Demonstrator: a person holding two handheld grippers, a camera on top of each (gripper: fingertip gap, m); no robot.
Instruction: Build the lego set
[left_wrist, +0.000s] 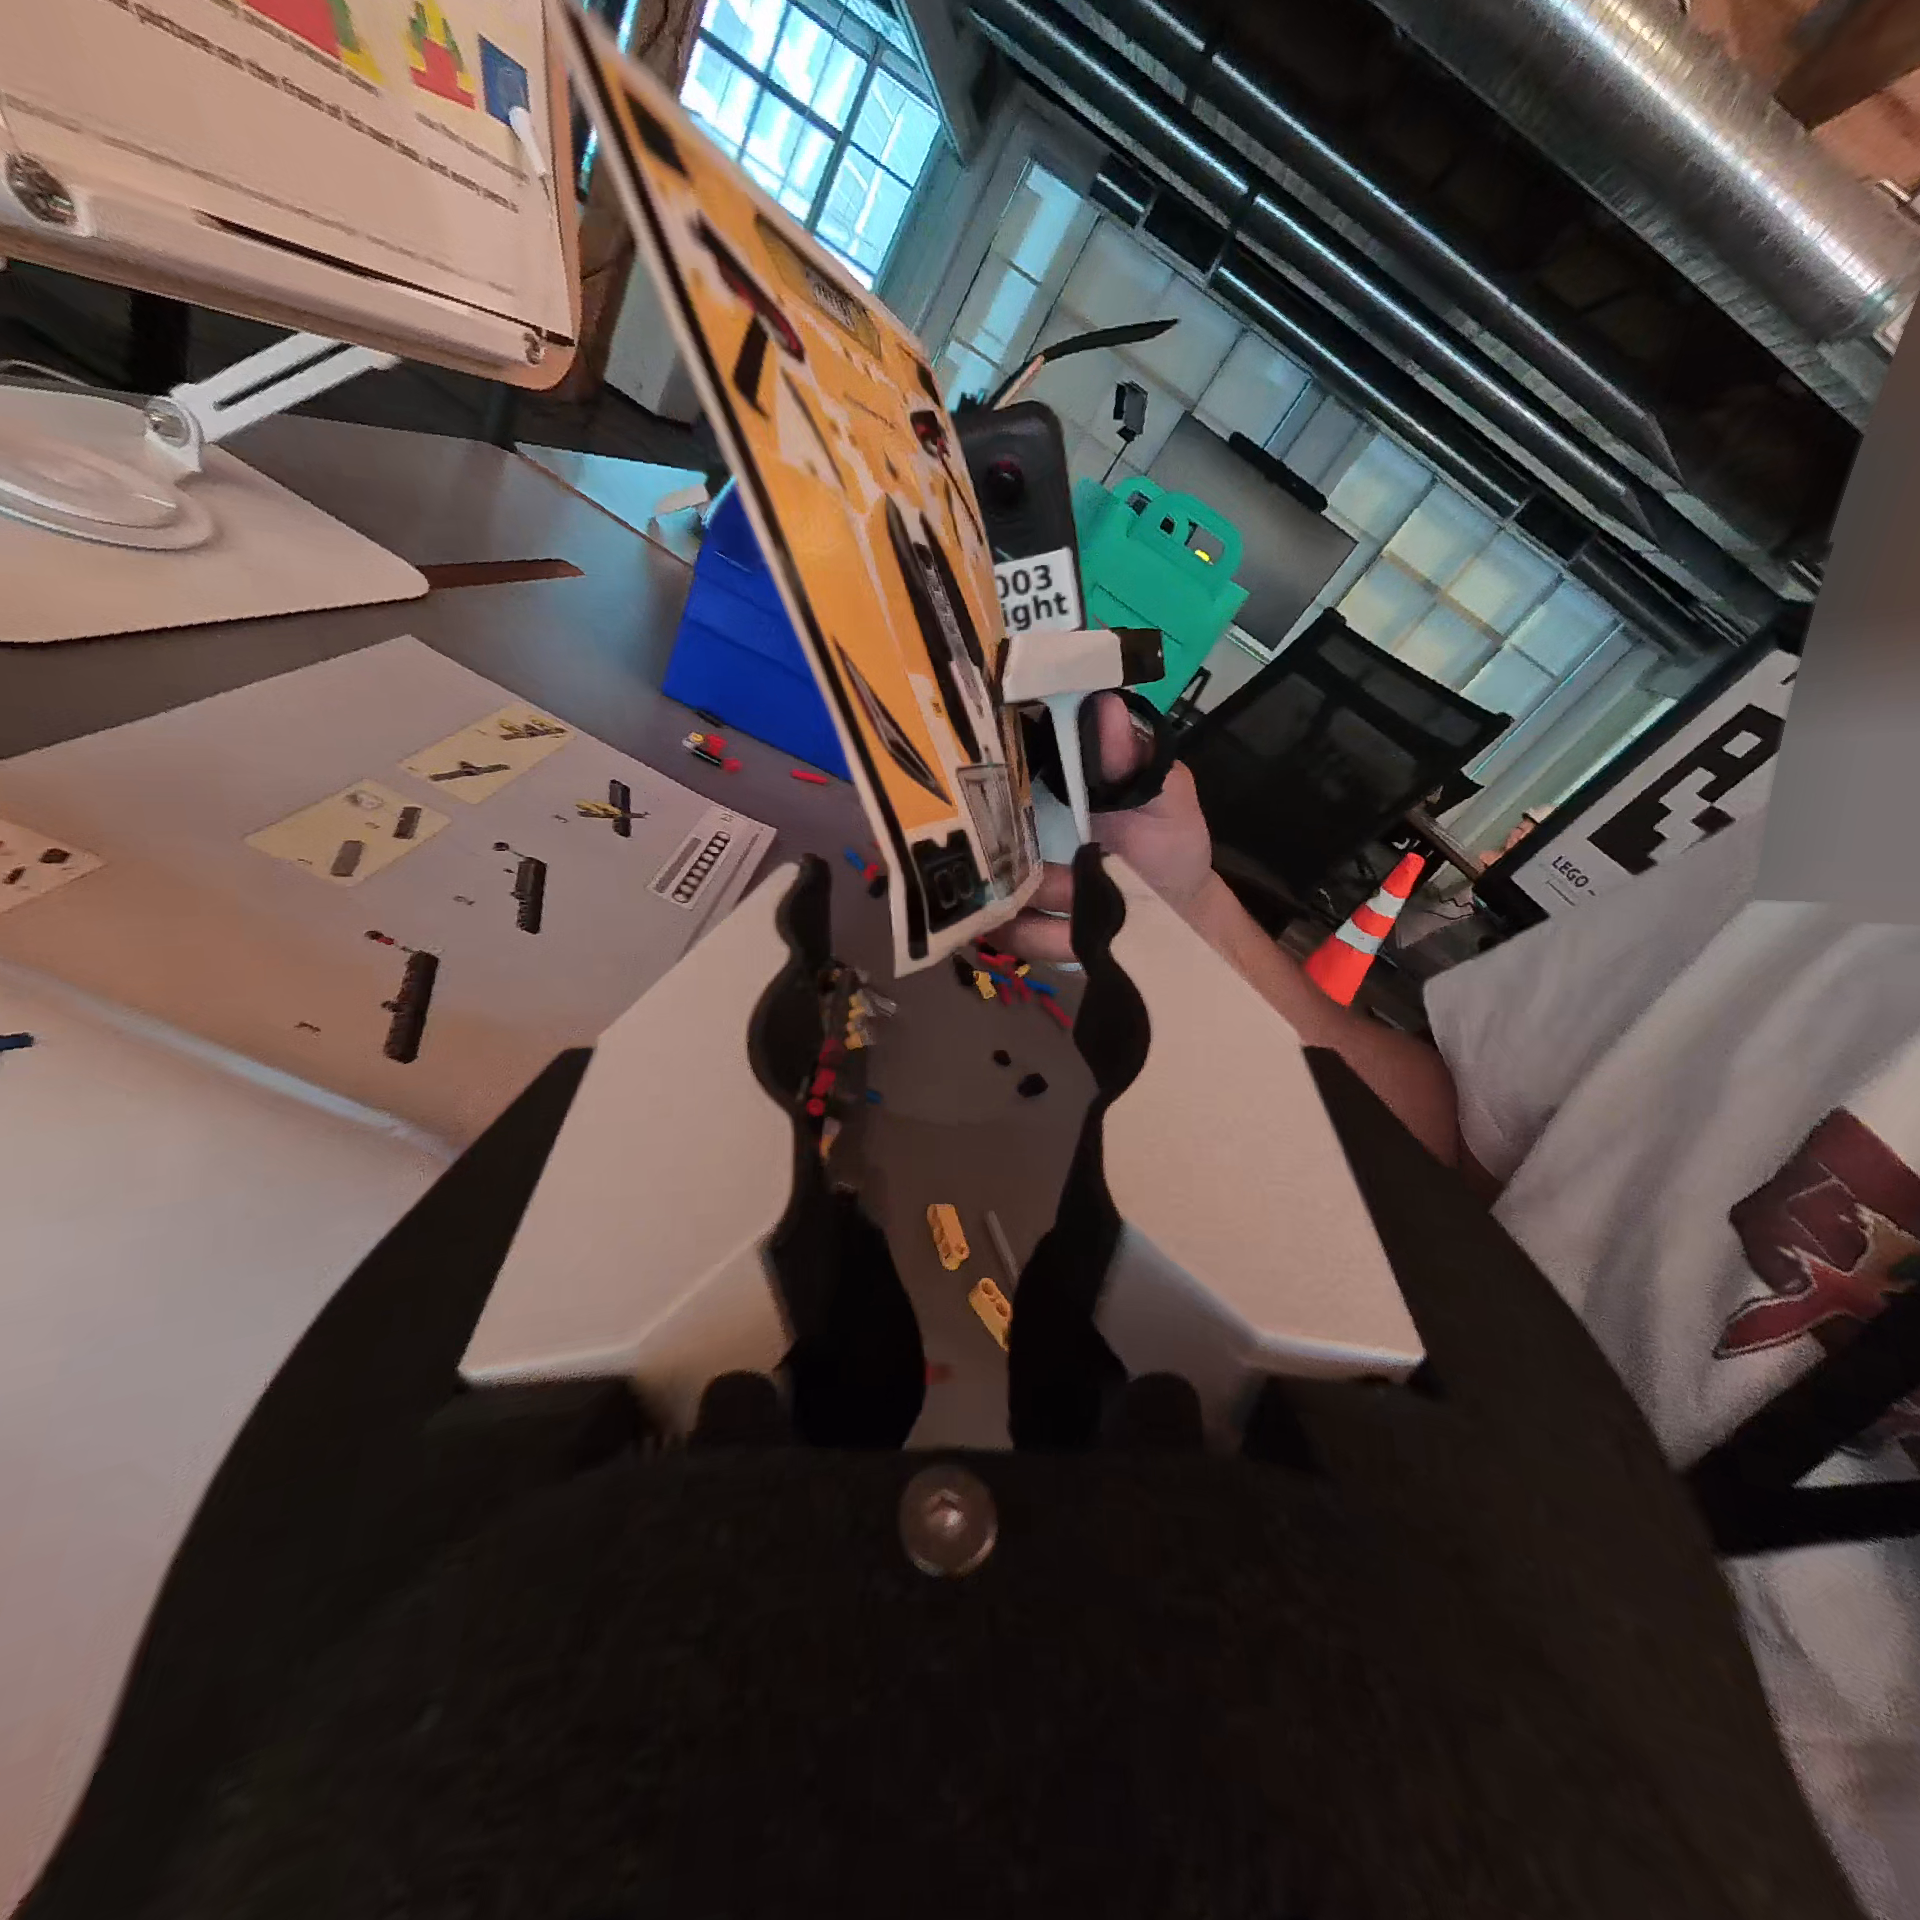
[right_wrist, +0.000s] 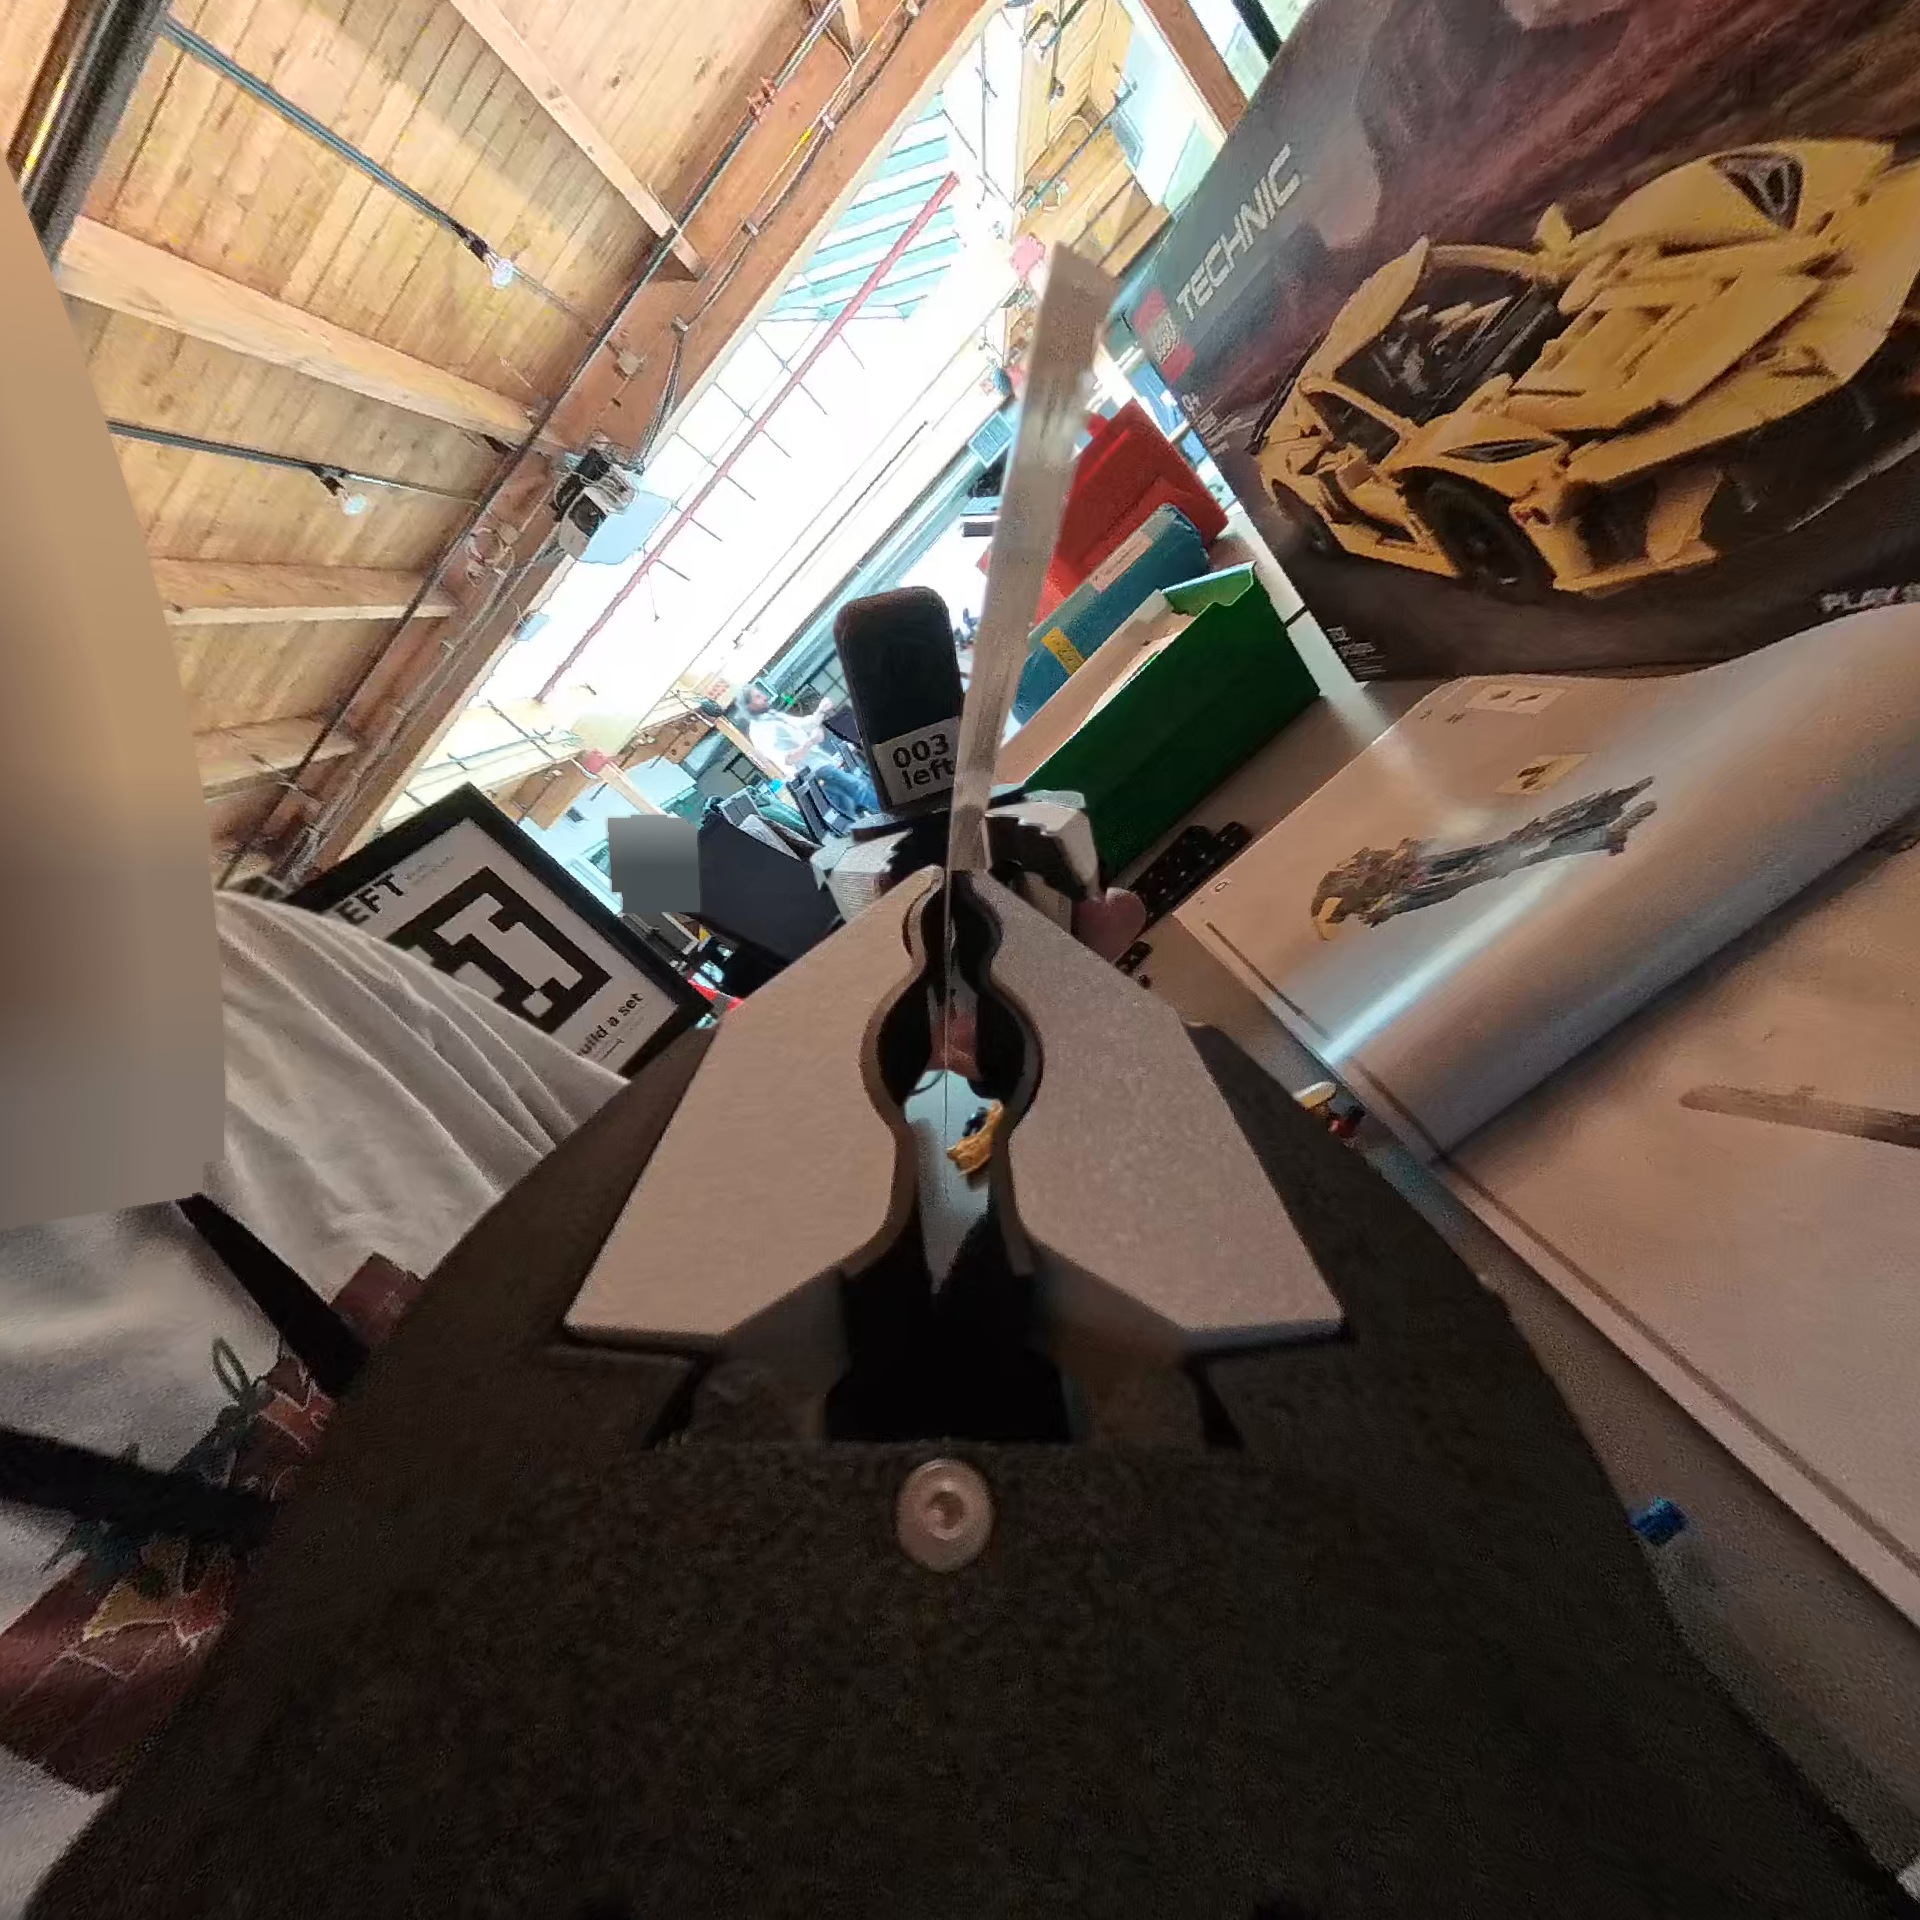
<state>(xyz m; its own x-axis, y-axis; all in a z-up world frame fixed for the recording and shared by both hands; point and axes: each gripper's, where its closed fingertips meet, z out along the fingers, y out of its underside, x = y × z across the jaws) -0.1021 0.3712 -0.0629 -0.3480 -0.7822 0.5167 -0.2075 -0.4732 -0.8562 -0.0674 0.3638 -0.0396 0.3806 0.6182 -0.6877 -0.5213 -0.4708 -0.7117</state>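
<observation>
left wrist view. my left gripper (left_wrist: 951, 894) stands with its jaws apart and nothing between them. just ahead of its tips hangs the yellow sticker sheet (left_wrist: 831, 499), tilted, its lower corner almost at my right-hand fingertip. beyond the sheet, my right gripper (left_wrist: 1049, 717) pinches the sheet's far edge. below my jaws, loose lego pieces (left_wrist: 951, 1236) lie scattered on the grey table (left_wrist: 582, 644); to the left of the gripper the open instruction booklet (left_wrist: 436, 831) lies flat, and a blue bin (left_wrist: 748, 634) stands farther ahead.

right wrist view. my right gripper (right_wrist: 948, 883) is closed thin on the sticker sheet (right_wrist: 1023, 540), seen edge-on and rising straight ahead from the tips. the left gripper (right_wrist: 1039, 842) faces me just beyond the sheet. to the right stand the set's box (right_wrist: 1558, 343) and the open booklet (right_wrist: 1507, 862).

judgement: the step in hand appears to be handling the sheet, perhaps to peel a sticker or set it aside. done well, i keep the right grip firm and near the edge, bring the left tips squarely onto the lower corner, and avoid creasing or twisting the thin sheet.
</observation>
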